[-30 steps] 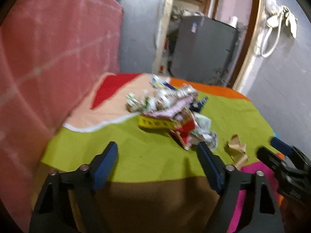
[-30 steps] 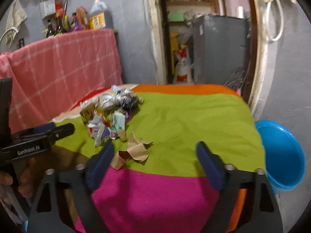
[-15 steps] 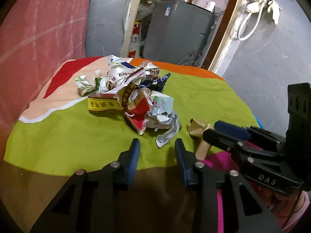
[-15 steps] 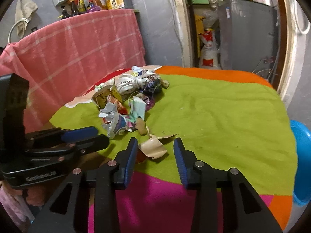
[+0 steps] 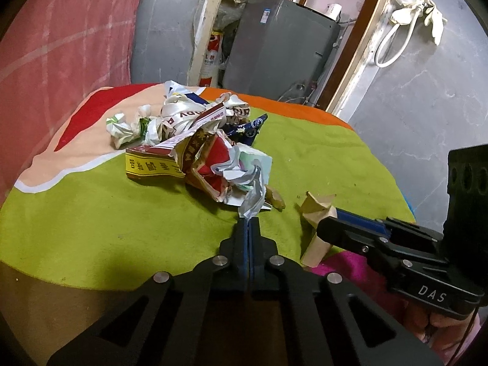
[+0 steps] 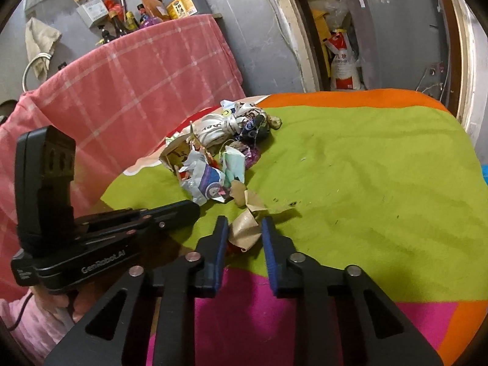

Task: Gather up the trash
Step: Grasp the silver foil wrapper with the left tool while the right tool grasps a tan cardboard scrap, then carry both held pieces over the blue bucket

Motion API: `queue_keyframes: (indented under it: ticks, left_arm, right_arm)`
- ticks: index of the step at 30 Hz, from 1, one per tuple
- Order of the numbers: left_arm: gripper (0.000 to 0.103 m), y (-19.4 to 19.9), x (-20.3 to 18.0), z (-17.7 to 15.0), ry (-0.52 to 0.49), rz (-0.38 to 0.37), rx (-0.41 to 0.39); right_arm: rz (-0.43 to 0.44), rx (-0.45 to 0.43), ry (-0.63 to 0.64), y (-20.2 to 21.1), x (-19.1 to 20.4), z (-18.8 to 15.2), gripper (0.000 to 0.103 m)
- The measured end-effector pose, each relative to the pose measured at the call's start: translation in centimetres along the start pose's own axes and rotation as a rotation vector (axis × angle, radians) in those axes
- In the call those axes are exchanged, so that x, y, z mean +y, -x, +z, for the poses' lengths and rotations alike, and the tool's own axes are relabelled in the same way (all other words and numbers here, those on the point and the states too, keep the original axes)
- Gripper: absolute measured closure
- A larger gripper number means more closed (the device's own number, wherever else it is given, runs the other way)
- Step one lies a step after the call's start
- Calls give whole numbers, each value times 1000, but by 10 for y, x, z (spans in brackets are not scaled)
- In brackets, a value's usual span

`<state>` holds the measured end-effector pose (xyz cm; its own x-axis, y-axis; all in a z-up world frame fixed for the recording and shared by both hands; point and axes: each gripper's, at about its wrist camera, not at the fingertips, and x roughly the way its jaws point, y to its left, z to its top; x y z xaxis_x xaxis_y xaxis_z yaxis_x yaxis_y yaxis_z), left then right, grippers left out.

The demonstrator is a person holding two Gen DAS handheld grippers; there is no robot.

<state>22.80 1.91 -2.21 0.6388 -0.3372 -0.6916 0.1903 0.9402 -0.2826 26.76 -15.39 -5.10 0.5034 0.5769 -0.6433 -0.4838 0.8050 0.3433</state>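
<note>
A heap of crumpled wrappers (image 5: 195, 140) lies on the multicoloured cloth; it also shows in the right wrist view (image 6: 219, 158). My left gripper (image 5: 247, 222) is shut on the tip of a silvery wrapper (image 5: 253, 195) at the heap's near edge. A crumpled brown paper (image 6: 244, 228) lies apart from the heap, to its right. My right gripper (image 6: 244, 231) has its jaws close around this brown paper, touching both sides. The brown paper also shows in the left wrist view (image 5: 314, 213), with the right gripper (image 5: 329, 224) side-on.
The table cloth (image 6: 350, 164) has green, pink, orange and brown areas. A red checked cloth (image 6: 128, 79) covers a counter with bottles at the left. A grey cabinet (image 5: 280, 45) stands in the doorway behind. A blue bin's edge (image 6: 485, 174) shows at far right.
Both grippers closed from wide open. The left one moved forward and shut on the silvery wrapper; the right one moved onto the brown paper and closed on it.
</note>
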Motion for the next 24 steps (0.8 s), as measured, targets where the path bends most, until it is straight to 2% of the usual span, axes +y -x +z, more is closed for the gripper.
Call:
queue_keyframes:
  ticks: [5, 10, 16, 20, 24]
  left_arm:
    - [103, 4, 0, -2, 10, 7, -23]
    - [103, 15, -2, -7, -1, 25, -52]
    - [103, 31, -20, -18, -64, 70, -120]
    - [103, 41, -44, -20, -126, 83, -188]
    - [103, 43, -84, -10, -180, 29, -261]
  right_arm:
    - [-4, -39, 3, 12, 2, -5, 87]
    - [-22, -116, 0, 34, 1, -12, 87]
    - [-76, -212, 33, 60, 6, -21, 87]
    - [-137, -307, 72, 82, 10, -28, 87]
    - [-209, -405, 80, 109, 4, -31, 87]
